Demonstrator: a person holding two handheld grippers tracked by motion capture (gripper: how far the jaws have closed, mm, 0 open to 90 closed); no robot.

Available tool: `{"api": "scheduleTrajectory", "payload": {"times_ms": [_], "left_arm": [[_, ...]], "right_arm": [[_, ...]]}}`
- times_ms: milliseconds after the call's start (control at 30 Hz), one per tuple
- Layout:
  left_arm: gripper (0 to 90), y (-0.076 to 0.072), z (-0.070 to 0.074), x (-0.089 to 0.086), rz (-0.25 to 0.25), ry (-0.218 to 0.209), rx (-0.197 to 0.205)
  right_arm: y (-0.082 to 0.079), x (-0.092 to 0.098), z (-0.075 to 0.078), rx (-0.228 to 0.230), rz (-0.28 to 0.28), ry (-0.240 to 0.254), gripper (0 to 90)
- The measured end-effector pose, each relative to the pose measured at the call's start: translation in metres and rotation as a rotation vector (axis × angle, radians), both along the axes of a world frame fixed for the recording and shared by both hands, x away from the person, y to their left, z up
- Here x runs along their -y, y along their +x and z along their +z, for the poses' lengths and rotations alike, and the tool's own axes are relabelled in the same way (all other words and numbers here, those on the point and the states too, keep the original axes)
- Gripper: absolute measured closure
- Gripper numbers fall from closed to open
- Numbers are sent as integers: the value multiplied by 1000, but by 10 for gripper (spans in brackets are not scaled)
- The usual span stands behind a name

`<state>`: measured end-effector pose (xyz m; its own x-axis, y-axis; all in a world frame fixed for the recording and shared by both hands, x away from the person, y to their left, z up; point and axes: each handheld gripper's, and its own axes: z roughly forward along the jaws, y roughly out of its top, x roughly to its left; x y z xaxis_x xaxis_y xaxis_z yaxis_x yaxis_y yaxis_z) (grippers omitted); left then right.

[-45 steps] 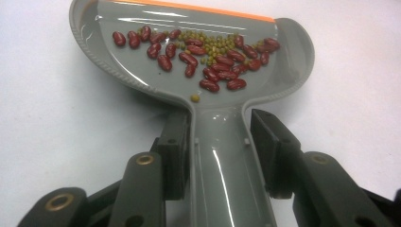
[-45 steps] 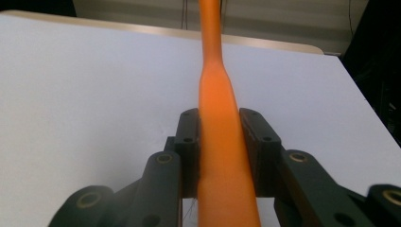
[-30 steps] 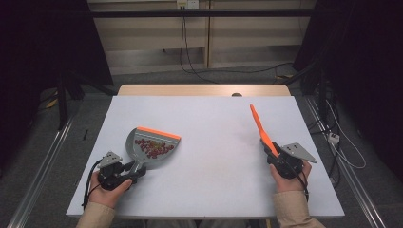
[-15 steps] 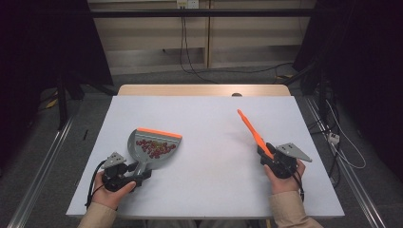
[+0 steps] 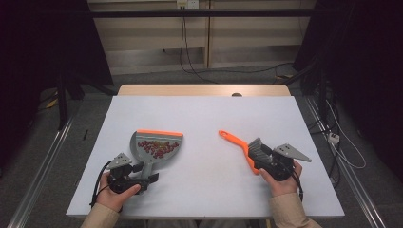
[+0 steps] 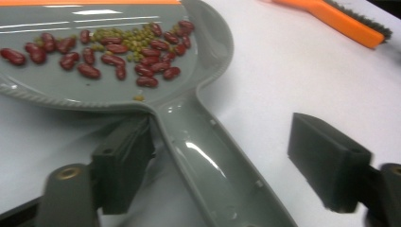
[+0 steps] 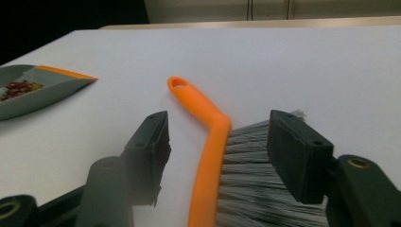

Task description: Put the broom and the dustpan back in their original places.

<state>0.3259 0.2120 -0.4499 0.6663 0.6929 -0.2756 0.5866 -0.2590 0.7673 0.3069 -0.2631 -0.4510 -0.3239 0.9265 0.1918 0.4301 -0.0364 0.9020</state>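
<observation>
White tabletop (image 5: pixel 209 123), wooden far edge, dark room, floor cables (image 5: pixel 190 71)

Bright table (image 5: pixel 204 118) under overhead light, dark surroundings, glare on dustpan (image 6: pixel 94 85), near jaws blurred

Grey dustpan (image 5: pixel 153 151) flat on table, holding red beans (image 5: pixel 157 147), orange brush (image 5: pixel 243 148) lying well right

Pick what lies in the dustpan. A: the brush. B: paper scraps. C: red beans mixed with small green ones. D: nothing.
C: the dustpan holds red beans mixed with small green ones; the brush lies apart on the table.
</observation>
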Motion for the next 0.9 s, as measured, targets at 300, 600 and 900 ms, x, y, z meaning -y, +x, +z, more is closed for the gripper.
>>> {"api": "scheduleTrajectory", "payload": {"times_ms": [300,600,900], "left_arm": [[153,-2,3,-7,-12,-29,27],[95,-3,10,-20,9,-66,114],[88,-1,16,-28,3,-84,168]], "right_arm": [[-12,10,4,13,14,10,307],[-17,9,7,28,49,-3,265],[-22,15,8,24,82,-6,227]]}}
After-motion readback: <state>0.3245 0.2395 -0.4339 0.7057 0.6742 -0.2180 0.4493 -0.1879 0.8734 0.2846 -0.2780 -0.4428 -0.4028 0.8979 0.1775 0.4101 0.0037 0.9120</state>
